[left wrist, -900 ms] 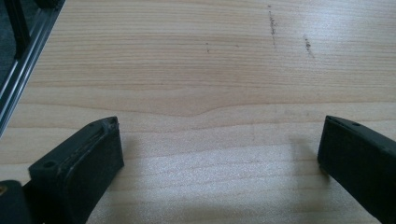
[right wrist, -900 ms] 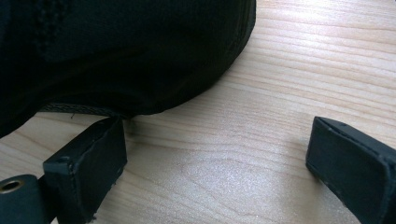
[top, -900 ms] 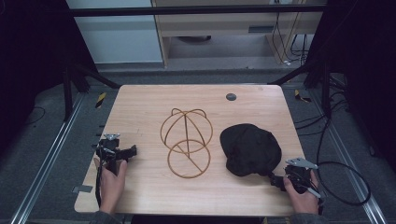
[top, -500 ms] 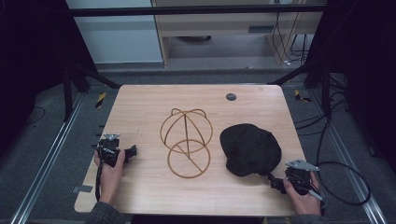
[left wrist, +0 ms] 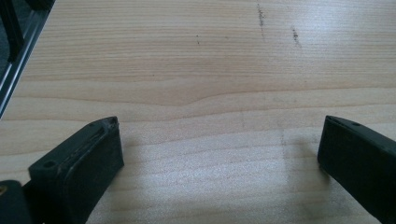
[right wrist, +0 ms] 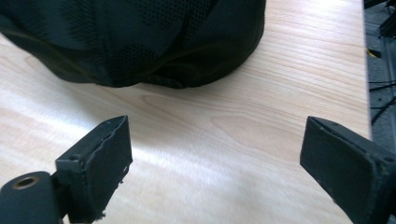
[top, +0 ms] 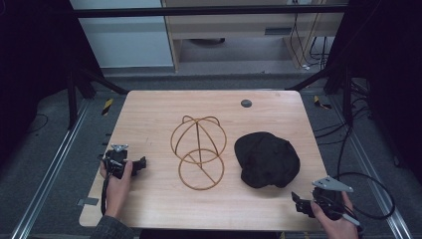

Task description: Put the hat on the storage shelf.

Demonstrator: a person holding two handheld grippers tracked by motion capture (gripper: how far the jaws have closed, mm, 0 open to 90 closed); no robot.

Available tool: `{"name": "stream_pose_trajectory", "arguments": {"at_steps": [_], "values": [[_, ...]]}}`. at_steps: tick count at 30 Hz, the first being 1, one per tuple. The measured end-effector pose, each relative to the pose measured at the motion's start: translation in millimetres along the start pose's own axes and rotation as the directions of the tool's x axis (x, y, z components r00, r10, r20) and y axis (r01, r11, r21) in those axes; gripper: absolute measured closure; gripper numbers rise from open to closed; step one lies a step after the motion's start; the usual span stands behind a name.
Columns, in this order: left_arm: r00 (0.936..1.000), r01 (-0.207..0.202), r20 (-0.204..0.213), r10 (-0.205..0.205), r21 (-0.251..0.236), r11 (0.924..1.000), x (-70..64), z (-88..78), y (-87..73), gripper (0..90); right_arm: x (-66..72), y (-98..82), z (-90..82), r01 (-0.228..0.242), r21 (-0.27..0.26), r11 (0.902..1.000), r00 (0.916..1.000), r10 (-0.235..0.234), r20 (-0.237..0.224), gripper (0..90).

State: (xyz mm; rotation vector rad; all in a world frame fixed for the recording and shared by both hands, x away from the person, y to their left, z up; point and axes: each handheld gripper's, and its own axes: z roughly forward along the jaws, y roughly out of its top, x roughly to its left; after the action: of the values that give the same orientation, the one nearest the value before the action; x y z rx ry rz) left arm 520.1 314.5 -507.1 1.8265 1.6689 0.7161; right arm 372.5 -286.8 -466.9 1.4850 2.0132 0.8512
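Note:
A black cap (top: 267, 159) lies on the wooden table (top: 149, 114), right of centre; its mesh fabric (right wrist: 135, 39) fills the top of the right gripper view. A copper-coloured wire hat stand (top: 199, 149) rests at the table's middle, a ring with a domed cage behind it. My left gripper (top: 141, 165) is held low near the left edge, jaws wide open over bare wood (left wrist: 219, 135). My right gripper (top: 297, 201) is at the front right corner, just in front of the cap, open with nothing between its jaws (right wrist: 215, 140).
A small dark round disc (top: 246, 103) sits near the table's far edge. Metal frame rails (top: 54, 169) run along both sides, and cables (top: 368, 189) lie on the floor at the right. Bare wood stretches between the left gripper and the stand.
The left hand has drifted slightly back toward the table's left edge. The right hand has slid a little nearer the front edge. Cap and stand have not moved.

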Motion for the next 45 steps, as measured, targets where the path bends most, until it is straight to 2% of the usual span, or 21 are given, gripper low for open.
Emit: {"name": "stream_pose_trajectory", "arguments": {"at_steps": [3, 5, 6, 8, 10, 14, 17, 20, 23, 29, 33, 36, 40, 45], "values": [[1.0, -0.004, 0.004, 0.004, 0.001, 1.0, 0.3, -0.4, -0.4, 0.0, 4.3, 6.8, -12.5, 0.05, -0.006, 0.9987, 0.9984, -0.05, 0.027, 9.7], [1.0, -0.004, 0.003, 0.004, 0.0, 1.0, 0.1, -0.6, -0.6, 0.0, 8.3, 15.9, -21.2, 0.058, -0.024, 0.998, 0.9982, -0.058, 0.016, 9.6], [1.0, -0.004, 0.003, 0.004, 0.0, 1.0, 0.0, -0.8, -0.8, 0.0, 12.2, 26.7, -27.6, 0.082, -0.033, 0.9961, 0.9966, -0.082, 0.008, 9.0], [1.0, -0.007, 0.005, 0.007, 0.0, 1.0, 0.0, -1.5, -1.5, 0.0, 14.0, 31.1, -29.8, 0.081, -0.034, 0.9961, 0.9967, -0.081, -0.002, 8.6], [1.0, -0.006, 0.007, 0.006, -0.001, 1.0, -0.3, -2.3, -2.4, 0.0, 17.2, 45.5, -36.0, 0.099, -0.025, 0.9948, 0.994, -0.1, -0.045, 7.6], [1.0, -0.007, 0.007, 0.007, 0.0, 1.0, -0.4, -2.4, -2.5, 0.0, 21.5, 64.7, -38.4, 0.12, -0.004, 0.9928, 0.9906, -0.12, -0.066, 8.3], [1.0, -0.007, 0.007, 0.007, 0.0, 1.0, -0.4, -2.5, -2.5, 0.0, 23.7, 76.5, -36.3, 0.119, 0.026, 0.9925, 0.9915, -0.118, -0.055, 9.3], [1.0, -0.005, 0.006, 0.005, 0.0, 1.0, -0.6, -2.6, -2.6, 0.0, 25.0, 87.2, -34.6, 0.099, 0.038, 0.9943, 0.9927, -0.096, -0.073, 9.4], [1.0, -0.005, 0.006, 0.005, 0.0, 1.0, -0.7, -2.6, -2.6, 0.0, 26.4, 95.8, -31.0, 0.111, 0.051, 0.9925, 0.992, -0.108, -0.066, 9.3], [1.0, -0.004, 0.005, 0.004, 0.0, 1.0, -0.9, -2.6, -2.7, 0.0, 30.9, 112.3, -22.7, 0.116, 0.054, 0.9918, 0.9904, -0.112, -0.082, 8.3], [1.0, -0.002, 0.004, 0.002, 0.0, 1.0, -1.4, -2.7, -2.8, 0.0, 37.7, 122.2, -12.0, 0.127, 0.059, 0.9902, 0.9872, -0.12, -0.105, 7.6], [1.0, -0.002, 0.003, 0.002, 0.0, 1.0, -1.5, -2.8, -2.8, 0.0, 39.6, 127.6, -2.6, 0.134, 0.075, 0.9881, 0.9869, -0.126, -0.1, 7.6], [1.0, -0.002, 0.003, 0.002, 0.0, 1.0, -1.6, -2.8, -2.8, 0.0, 42.3, 137.1, 10.2, 0.117, 0.091, 0.9889, 0.9884, -0.107, -0.108, 6.9], [1.0, -0.002, 0.003, 0.002, 0.0, 1.0, -1.5, -2.7, -2.8, 0.0, 47.3, 146.1, 20.6, 0.116, 0.113, 0.9868, 0.9903, -0.106, -0.09, 6.2]]}}
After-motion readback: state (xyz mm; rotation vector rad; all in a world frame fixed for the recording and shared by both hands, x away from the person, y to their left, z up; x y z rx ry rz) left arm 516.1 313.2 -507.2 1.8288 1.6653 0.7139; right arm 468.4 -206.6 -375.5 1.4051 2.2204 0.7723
